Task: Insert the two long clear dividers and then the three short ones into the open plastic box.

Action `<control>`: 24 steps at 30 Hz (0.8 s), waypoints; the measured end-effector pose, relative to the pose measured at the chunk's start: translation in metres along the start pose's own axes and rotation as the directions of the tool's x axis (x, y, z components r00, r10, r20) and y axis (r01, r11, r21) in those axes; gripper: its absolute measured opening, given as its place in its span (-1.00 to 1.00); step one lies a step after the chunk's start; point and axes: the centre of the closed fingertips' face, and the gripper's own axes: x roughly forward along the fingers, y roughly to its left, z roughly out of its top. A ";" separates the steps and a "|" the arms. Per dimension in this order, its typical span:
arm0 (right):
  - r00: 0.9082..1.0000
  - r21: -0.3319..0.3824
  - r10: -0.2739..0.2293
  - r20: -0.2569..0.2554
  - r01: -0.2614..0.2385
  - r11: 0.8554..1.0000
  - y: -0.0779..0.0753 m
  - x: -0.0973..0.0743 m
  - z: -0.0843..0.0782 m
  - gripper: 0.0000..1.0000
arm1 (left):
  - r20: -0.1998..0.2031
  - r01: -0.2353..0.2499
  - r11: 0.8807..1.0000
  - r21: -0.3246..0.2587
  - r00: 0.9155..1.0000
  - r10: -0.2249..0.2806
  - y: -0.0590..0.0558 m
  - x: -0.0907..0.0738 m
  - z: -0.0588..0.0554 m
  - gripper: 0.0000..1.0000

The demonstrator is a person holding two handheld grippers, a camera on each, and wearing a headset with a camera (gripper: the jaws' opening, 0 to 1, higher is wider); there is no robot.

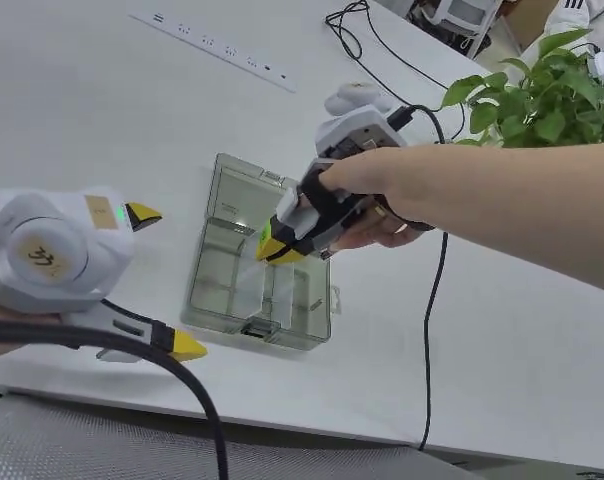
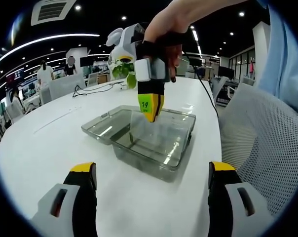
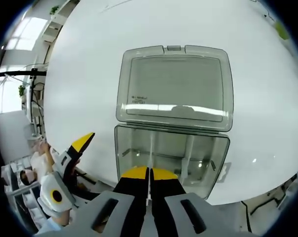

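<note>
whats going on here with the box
A person at a white table is fitting dividers into an open plastic box. The right tool is shut on a clear divider, held upright with its lower edge down in the box. The left tool hangs open beside the box, near the table's front edge, holding nothing.

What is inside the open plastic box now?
A clear divider stands upright in the plastic box; the right gripper holds a further divider inside, beside it. The fingers cover the near wall, so the full count is unclear.
</note>
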 end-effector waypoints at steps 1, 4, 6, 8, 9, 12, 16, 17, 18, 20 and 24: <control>1.000 -0.001 0.001 0.001 -0.001 1.000 0.001 0.000 -0.001 -0.97 | 0.001 0.001 1.000 0.000 1.000 -0.001 0.000 0.000 0.000 0.92; 1.000 -0.016 -0.008 0.009 0.008 1.000 0.003 0.002 -0.001 -0.97 | -0.001 0.001 1.000 0.001 1.000 -0.001 0.000 0.000 0.000 0.92; 1.000 -0.021 -0.012 0.014 0.013 1.000 0.005 0.003 0.000 -0.96 | 0.000 0.002 1.000 -0.001 1.000 -0.002 -0.001 0.000 0.000 0.92; 0.999 -0.056 -0.035 0.026 0.036 0.998 0.003 0.007 0.005 -0.96 | -0.001 0.003 1.000 0.000 1.000 -0.003 0.000 0.000 0.000 0.92; 0.999 -0.059 -0.036 0.029 0.037 0.998 0.005 0.009 0.006 -0.96 | 0.000 0.002 1.000 -0.001 1.000 -0.002 0.000 0.000 0.001 0.92; 0.998 -0.088 -0.061 0.030 0.063 0.994 0.005 0.015 0.007 -0.96 | 0.000 0.001 1.000 -0.003 1.000 -0.001 0.001 -0.001 0.001 0.91; 0.996 -0.121 -0.084 0.030 0.087 0.989 0.004 0.021 0.008 -0.95 | -0.004 -0.002 1.000 -0.004 1.000 0.002 0.001 -0.004 -0.001 0.91; 0.995 -0.128 -0.092 0.031 0.095 0.987 0.002 0.022 0.011 -0.95 | -0.003 -0.001 1.000 -0.006 1.000 0.001 0.001 -0.004 -0.001 0.91; 0.995 -0.133 -0.091 0.031 0.095 0.987 0.001 0.024 0.014 -0.95 | -0.006 -0.002 1.000 -0.006 1.000 0.002 0.001 -0.004 -0.002 0.91; 0.995 -0.131 -0.090 0.030 0.093 0.987 0.002 0.023 0.013 -0.95 | -0.009 -0.002 1.000 -0.005 1.000 0.002 0.002 -0.004 -0.002 0.91; 0.996 -0.137 -0.088 0.029 0.091 0.986 0.001 0.022 0.011 -0.95 | -0.012 0.002 1.000 -0.007 1.000 -0.002 0.001 -0.003 -0.003 0.91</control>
